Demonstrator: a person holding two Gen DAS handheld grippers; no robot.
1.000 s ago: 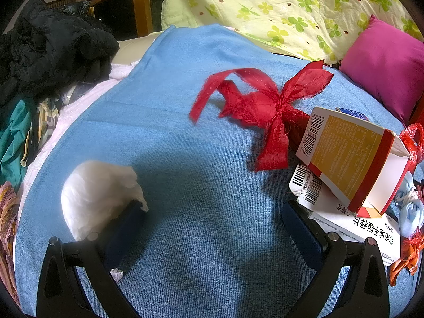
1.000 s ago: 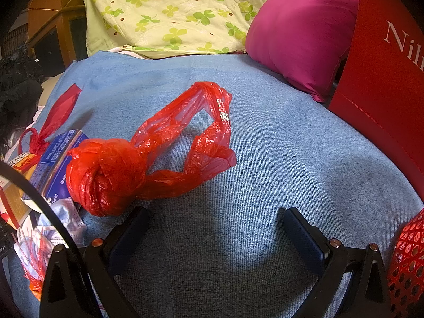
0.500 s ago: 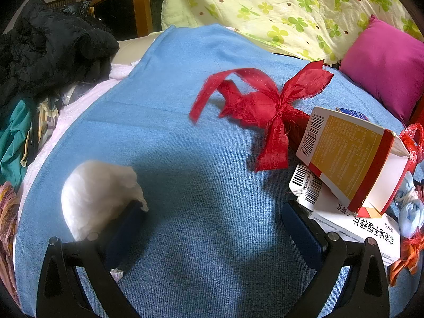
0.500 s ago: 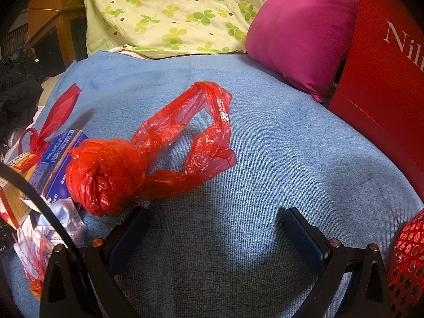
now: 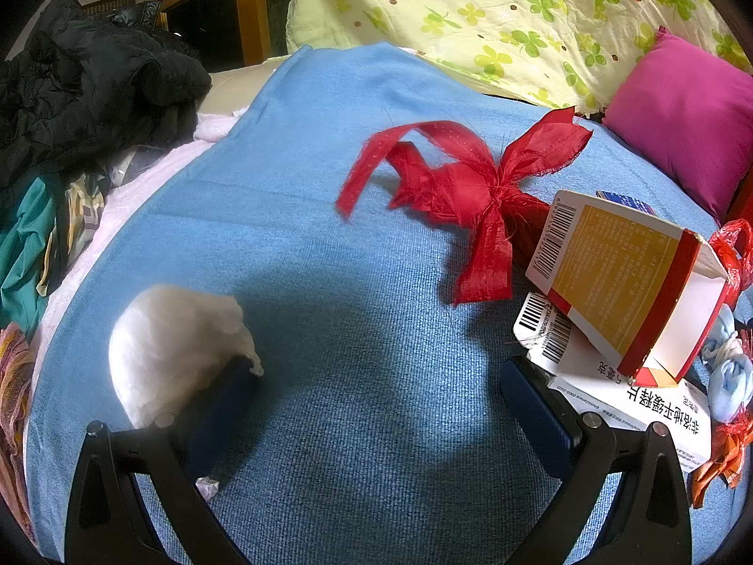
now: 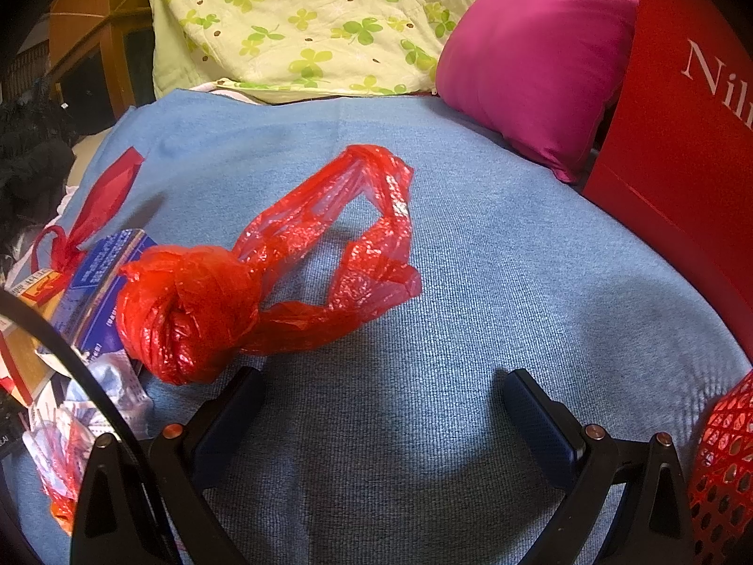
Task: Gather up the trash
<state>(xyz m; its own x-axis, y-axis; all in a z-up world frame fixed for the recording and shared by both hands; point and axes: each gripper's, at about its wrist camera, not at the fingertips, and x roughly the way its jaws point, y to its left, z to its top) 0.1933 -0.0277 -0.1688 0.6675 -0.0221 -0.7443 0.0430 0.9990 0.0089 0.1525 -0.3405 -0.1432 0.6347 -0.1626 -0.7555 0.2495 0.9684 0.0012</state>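
Trash lies on a blue blanket (image 5: 329, 259). In the left wrist view a white wad (image 5: 169, 348) sits just left of my open, empty left gripper (image 5: 376, 391), touching its left finger. A red ribbon bow (image 5: 475, 188) lies ahead, a yellow and red carton (image 5: 621, 278) and printed paper (image 5: 659, 409) to the right. In the right wrist view a knotted red plastic bag (image 6: 226, 296) lies ahead left of my open, empty right gripper (image 6: 381, 395). A blue box (image 6: 103, 278) and crumpled wrappers (image 6: 94, 405) lie further left.
A magenta pillow (image 6: 536, 61) and a green floral quilt (image 5: 494, 14) lie at the back. A red bag (image 6: 687, 122) stands at the right, a red mesh basket (image 6: 724, 461) at bottom right. Dark clothes (image 5: 80, 89) pile at the left.
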